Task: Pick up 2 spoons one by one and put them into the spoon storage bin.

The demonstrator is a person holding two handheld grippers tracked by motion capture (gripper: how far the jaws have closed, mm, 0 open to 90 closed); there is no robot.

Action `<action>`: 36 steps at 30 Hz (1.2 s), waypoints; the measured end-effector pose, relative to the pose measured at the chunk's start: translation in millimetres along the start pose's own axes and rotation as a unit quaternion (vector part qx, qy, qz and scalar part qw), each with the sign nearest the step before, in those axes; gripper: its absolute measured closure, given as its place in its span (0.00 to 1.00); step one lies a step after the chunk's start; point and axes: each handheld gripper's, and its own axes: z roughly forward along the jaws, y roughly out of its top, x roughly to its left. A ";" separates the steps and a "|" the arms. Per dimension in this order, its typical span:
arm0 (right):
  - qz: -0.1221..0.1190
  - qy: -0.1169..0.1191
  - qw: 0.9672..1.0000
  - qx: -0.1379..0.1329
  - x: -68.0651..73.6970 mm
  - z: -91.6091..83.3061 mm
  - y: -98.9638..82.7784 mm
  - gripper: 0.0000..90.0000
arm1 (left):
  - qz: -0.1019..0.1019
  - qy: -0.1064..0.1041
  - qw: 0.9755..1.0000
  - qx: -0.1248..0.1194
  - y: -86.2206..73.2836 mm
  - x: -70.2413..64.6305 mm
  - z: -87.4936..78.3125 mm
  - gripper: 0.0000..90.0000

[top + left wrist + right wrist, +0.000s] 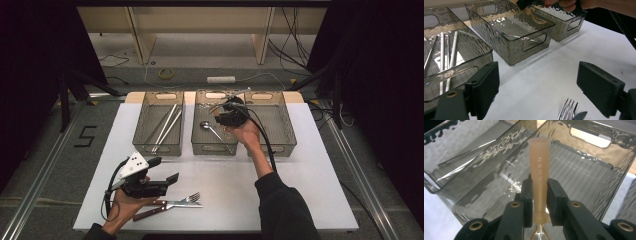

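The right gripper (539,200) is clamping a pale handle (539,170) marked LUSN between its pads, over the bins at the far side of the table (300,185). What the handle belongs to is hard to say: its lower end is cut off at the bottom edge of the right gripper view, where only a bit of forked metal is showing. In the high view this gripper (227,116) is hanging over the middle bin (200,145) and the right bin (287,142), and the hand is covering most of it, so which bin the handle is over is unclear there.

The left gripper (165,171) is resting near the table's front edge with its jaws standing wide apart and nothing between them. A fork (187,199) and a knife (172,205) are lying just beside it; the left gripper view is showing only the fork tines (568,110) and knife tip (580,116), the rest being cut off.

A spoon (212,129) is lying in the middle bin, and chopsticks (165,127) in the left bin (145,145), blurred through its rippled wall.
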 end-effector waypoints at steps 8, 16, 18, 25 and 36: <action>-0.003 -0.008 1.000 0.010 0.4 7.1 -3.9 0.85 | 0.005 0.004 1.000 0.005 -0.6 0.5 0.7 0.20; 0.011 0.006 1.000 0.022 0.1 11.0 -6.9 0.69 | 0.005 0.004 1.000 0.005 -0.6 1.2 0.4 0.20; 0.012 0.010 1.000 0.018 0.7 7.7 -6.1 0.68 | 0.007 0.004 1.000 0.006 -0.5 1.3 0.3 0.20; 0.006 0.047 0.999 0.006 2.2 -10.9 -8.6 0.52 | 0.004 0.001 1.000 0.011 -0.5 1.7 0.8 0.20; -0.032 0.075 0.996 -0.033 16.9 -54.7 -36.7 0.38 | 0.005 -0.004 1.000 0.029 3.2 4.8 -0.3 0.20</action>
